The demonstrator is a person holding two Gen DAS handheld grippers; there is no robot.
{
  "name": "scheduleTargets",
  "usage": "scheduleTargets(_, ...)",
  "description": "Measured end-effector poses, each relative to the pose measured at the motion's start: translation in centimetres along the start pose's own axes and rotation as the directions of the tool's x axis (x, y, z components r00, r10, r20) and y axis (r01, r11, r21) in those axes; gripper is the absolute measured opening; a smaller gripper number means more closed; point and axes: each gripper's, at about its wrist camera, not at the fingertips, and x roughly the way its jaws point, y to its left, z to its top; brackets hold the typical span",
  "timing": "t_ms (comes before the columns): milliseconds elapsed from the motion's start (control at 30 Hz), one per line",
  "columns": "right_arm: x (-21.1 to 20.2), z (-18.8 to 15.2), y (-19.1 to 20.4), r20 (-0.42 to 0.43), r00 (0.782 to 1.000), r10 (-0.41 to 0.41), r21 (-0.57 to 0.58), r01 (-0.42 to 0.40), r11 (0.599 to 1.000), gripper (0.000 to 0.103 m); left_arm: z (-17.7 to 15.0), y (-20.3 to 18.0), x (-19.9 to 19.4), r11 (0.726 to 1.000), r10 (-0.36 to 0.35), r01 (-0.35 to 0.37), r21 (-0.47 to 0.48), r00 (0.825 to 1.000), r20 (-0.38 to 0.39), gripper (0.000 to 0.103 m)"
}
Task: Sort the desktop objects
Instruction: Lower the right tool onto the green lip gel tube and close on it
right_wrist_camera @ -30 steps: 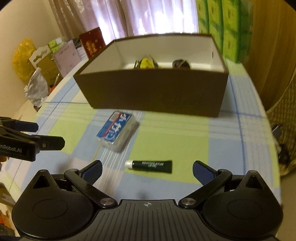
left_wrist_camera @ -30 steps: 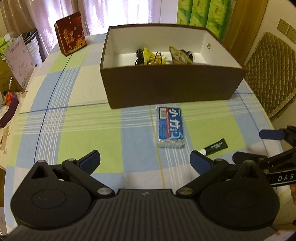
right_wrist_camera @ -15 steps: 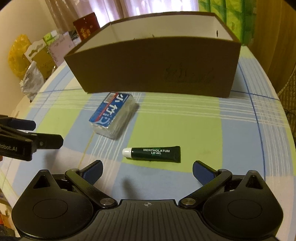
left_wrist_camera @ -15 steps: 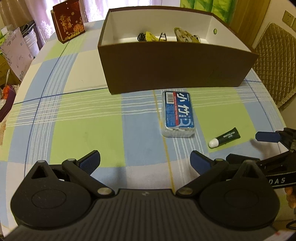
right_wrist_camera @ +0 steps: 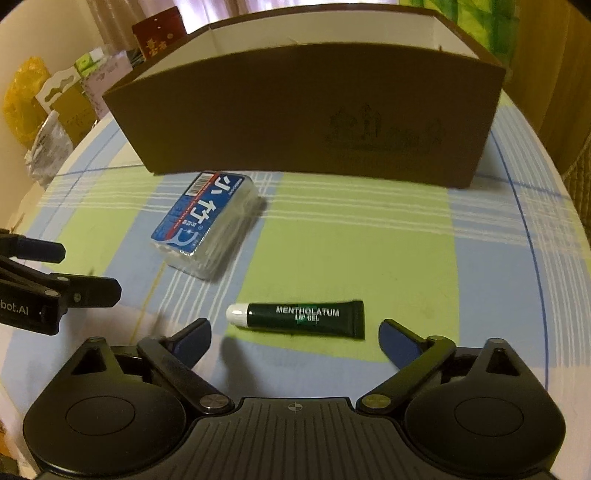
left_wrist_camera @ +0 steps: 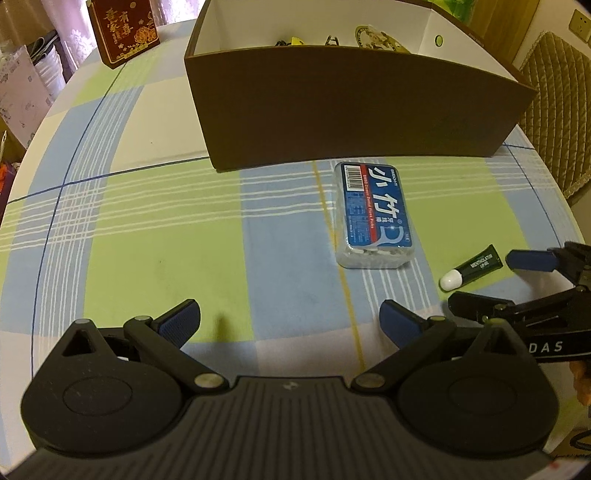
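Note:
A dark green lip gel tube (right_wrist_camera: 301,318) with a white cap lies on the checked tablecloth, just ahead of my open right gripper (right_wrist_camera: 293,338) and between its spread fingers. The same tube (left_wrist_camera: 472,266) shows at the right of the left wrist view, beside the right gripper's fingers (left_wrist_camera: 530,259). A clear box with a blue label (left_wrist_camera: 373,214) (right_wrist_camera: 207,223) lies in front of the brown box (left_wrist_camera: 354,107) (right_wrist_camera: 306,118). My left gripper (left_wrist_camera: 290,317) is open over bare cloth, the blue-labelled box ahead and to its right.
The brown box holds several small items (left_wrist_camera: 369,37) at its back. A red card box (left_wrist_camera: 123,31) stands at the far left of the table. A padded chair (left_wrist_camera: 557,96) is at the right. Bags and packets (right_wrist_camera: 55,107) crowd the left edge.
Both grippers have come lower and closer to the table. The lip gel tube now lies between the right gripper's fingertips. Both stay open.

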Motion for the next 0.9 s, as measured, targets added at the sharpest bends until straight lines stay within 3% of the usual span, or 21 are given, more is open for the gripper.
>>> scheduleTargets(200, 0.2, 0.4, 0.5, 0.013, 1.0, -0.023, -0.059, 0.024, 0.998, 0.076, 0.5, 0.1, 0.6, 1.0, -0.01, 0.01, 0.006, 1.0, -0.009, 0.102)
scheduleTargets(300, 0.0, 0.3, 0.7, 0.029, 0.997, -0.066, -0.102, 0.068, 0.992, 0.054, 0.7, -0.1, 0.8, 1.0, -0.017, 0.018, 0.017, 1.0, -0.008, 0.102)
scheduleTargets(333, 0.0, 0.3, 0.7, 0.031, 0.997, -0.074, -0.118, 0.077, 0.99, 0.052, 0.7, -0.2, 0.9, 1.0, -0.021, 0.021, 0.022, 1.0, -0.008, 0.102)
scheduleTargets(500, -0.2, 0.5, 0.2, 0.025, 0.999, -0.045, -0.098, 0.047, 0.994, 0.053, 1.1, -0.7, 1.0, 0.999, -0.034, 0.034, 0.042, 0.999, -0.006, 0.102)
scheduleTargets(633, -0.4, 0.5, 0.7, 0.049, 0.998, -0.045, -0.194, 0.054, 0.979, 0.06, 1.2, -0.6, 1.0, 0.999, -0.035, 0.035, 0.04, 0.999, -0.004, 0.102)
scheduleTargets(867, 0.4, 0.0, 1.2, 0.041, 0.997, 0.065, -0.462, -0.038, 0.886, 0.059, 1.1, 0.0, 1.1, 0.999, -0.026, 0.027, 0.026, 1.0, -0.012, 0.102)
scheduleTargets(900, 0.5, -0.1, 1.3, 0.036, 0.995, 0.088, -0.493, -0.059, 0.868, 0.051, 1.1, 0.0, 1.0, 0.999, -0.025, 0.026, 0.024, 1.0, -0.011, 0.102)
